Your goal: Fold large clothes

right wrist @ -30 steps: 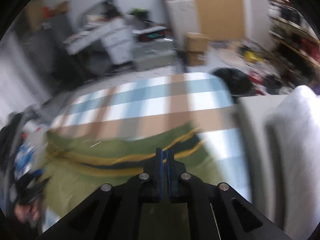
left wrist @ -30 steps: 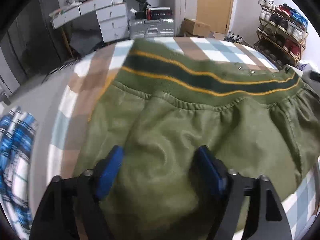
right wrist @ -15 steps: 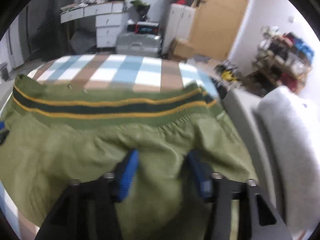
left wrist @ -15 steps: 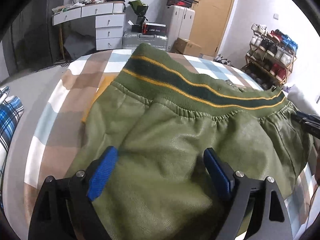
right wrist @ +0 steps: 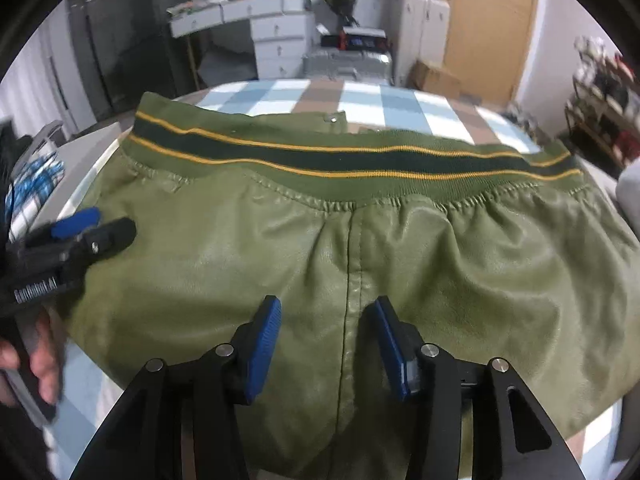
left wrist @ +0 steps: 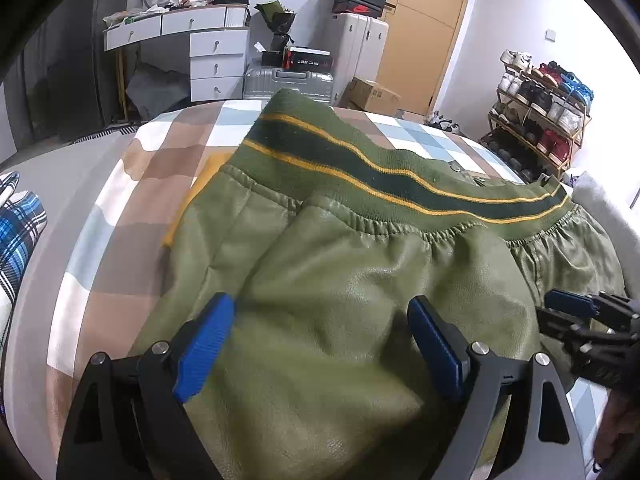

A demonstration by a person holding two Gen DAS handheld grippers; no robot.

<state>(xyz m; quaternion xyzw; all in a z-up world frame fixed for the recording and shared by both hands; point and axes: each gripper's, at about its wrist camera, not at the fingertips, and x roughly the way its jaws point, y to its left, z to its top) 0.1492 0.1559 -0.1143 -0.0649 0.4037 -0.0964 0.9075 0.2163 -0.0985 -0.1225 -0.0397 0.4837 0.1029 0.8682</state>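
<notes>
Jacket [left wrist: 360,280], the green leather-look one, is lying flat on the checked bed [left wrist: 132,184] directly under and ahead of both your tools, with its striped ribbed hem [right wrist: 340,160] running crosswise at the far edge. Your left tool [left wrist: 320,340] is hovering wide open over its left part and your right tool [right wrist: 324,336] is gaping, holding nothing, astride the centre seam [right wrist: 350,280]. Judging from this, the long axis is running left to right between your hands, each tool nearer its own side.

A second ago the right tongs [right wrist: 326,340] were pressed together; they now stand apart over the green jacket [right wrist: 400,248]. The left tongs [left wrist: 320,344] have drawn back, fingers gaping wider.
</notes>
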